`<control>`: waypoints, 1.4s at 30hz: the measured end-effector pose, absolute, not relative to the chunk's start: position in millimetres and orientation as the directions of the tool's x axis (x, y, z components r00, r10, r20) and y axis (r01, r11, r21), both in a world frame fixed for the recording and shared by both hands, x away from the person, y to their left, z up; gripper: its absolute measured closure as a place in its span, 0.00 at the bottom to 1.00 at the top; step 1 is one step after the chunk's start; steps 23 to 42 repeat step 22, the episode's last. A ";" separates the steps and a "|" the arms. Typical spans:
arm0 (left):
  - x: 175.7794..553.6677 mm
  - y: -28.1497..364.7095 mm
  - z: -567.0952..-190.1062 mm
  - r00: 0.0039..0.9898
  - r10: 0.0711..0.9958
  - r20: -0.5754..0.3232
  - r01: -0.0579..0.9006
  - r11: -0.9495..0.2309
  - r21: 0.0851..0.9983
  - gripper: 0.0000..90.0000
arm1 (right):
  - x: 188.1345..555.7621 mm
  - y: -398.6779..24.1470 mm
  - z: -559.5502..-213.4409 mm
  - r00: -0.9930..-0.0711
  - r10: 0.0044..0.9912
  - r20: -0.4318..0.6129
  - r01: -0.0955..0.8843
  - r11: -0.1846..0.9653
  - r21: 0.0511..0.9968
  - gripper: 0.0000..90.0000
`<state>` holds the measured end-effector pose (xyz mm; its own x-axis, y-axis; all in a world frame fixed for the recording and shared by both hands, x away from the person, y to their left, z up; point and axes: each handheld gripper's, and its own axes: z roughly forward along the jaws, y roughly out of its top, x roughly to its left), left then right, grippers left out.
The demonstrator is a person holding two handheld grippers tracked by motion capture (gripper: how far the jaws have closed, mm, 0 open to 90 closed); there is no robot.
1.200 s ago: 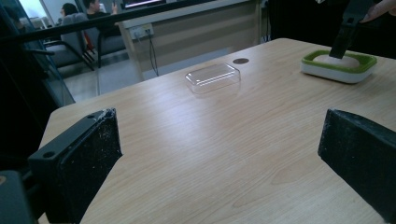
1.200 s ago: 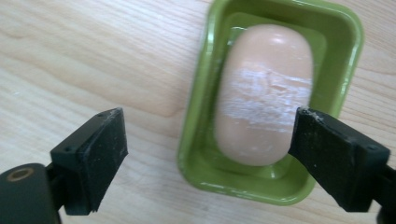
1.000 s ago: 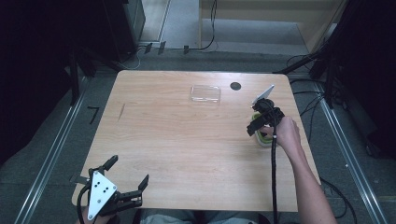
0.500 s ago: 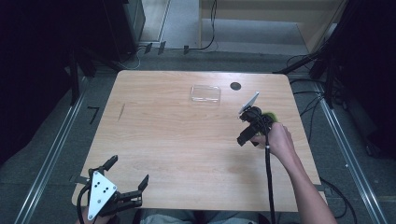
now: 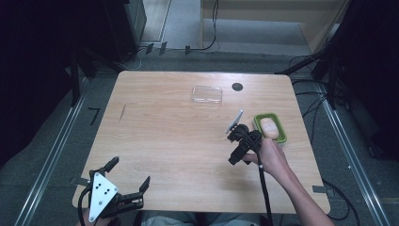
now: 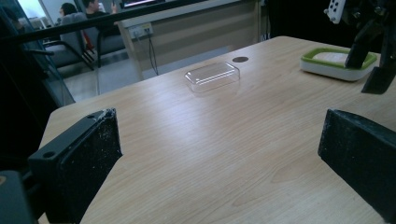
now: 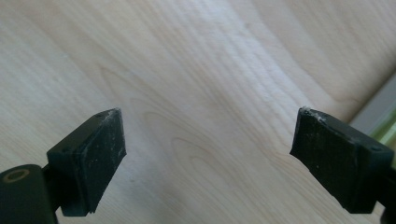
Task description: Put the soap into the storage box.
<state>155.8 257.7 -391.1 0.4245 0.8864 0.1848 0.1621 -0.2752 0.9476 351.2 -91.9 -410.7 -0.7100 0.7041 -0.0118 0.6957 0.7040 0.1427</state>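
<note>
One green-rimmed soap dish (image 5: 270, 128) holding one pale bar of soap (image 5: 268, 126) sits at the counter's (image 5: 164, 132) right side; one clear plastic lid (image 5: 207, 94) lies at the far middle. The right hand-held gripper (image 5: 236, 153), just left of the dish, has its jaws wide and just closing slightly, nothing between them. The left hand-held gripper (image 5: 128, 181), near-left, gapes wide. The left gripper view shows people seated beyond the counter.

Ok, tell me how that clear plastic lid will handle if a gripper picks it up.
The clear lid looks thin and hollow, so probably very light and a bit flexible. Its glossy walls may slip between the fingers. Lying flat on the table, it should slide rather than tip or roll if nudged.
</note>
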 end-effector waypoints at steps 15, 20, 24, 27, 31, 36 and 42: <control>155.7 258.0 -391.0 0.424 0.887 0.184 0.161 -0.274 0.948 0.00 | 316.5 -64.6 -449.5 -0.792 0.610 0.004 0.608 0.789 0.091 0.13; 155.7 258.2 -390.9 0.424 0.886 0.186 0.158 -0.274 0.949 0.00 | 309.8 -63.3 -452.7 -0.798 0.602 0.010 0.600 0.794 0.100 0.15; 156.1 257.9 -391.0 0.424 0.886 0.186 0.158 -0.275 0.949 0.00 | 307.4 -64.2 -452.5 -0.801 0.599 0.010 0.596 0.795 0.109 0.15; 156.1 257.9 -391.0 0.424 0.886 0.186 0.158 -0.275 0.949 0.00 | 307.4 -64.2 -452.5 -0.801 0.599 0.010 0.596 0.795 0.109 0.15; 156.1 257.9 -391.0 0.424 0.886 0.186 0.158 -0.275 0.949 0.00 | 307.4 -64.2 -452.5 -0.801 0.599 0.010 0.596 0.795 0.109 0.15; 156.1 257.9 -391.0 0.424 0.886 0.186 0.158 -0.275 0.949 0.00 | 307.4 -64.2 -452.5 -0.801 0.599 0.010 0.596 0.795 0.109 0.15; 156.1 257.9 -391.0 0.424 0.886 0.186 0.158 -0.275 0.949 0.00 | 307.4 -64.2 -452.5 -0.801 0.599 0.010 0.596 0.795 0.109 0.15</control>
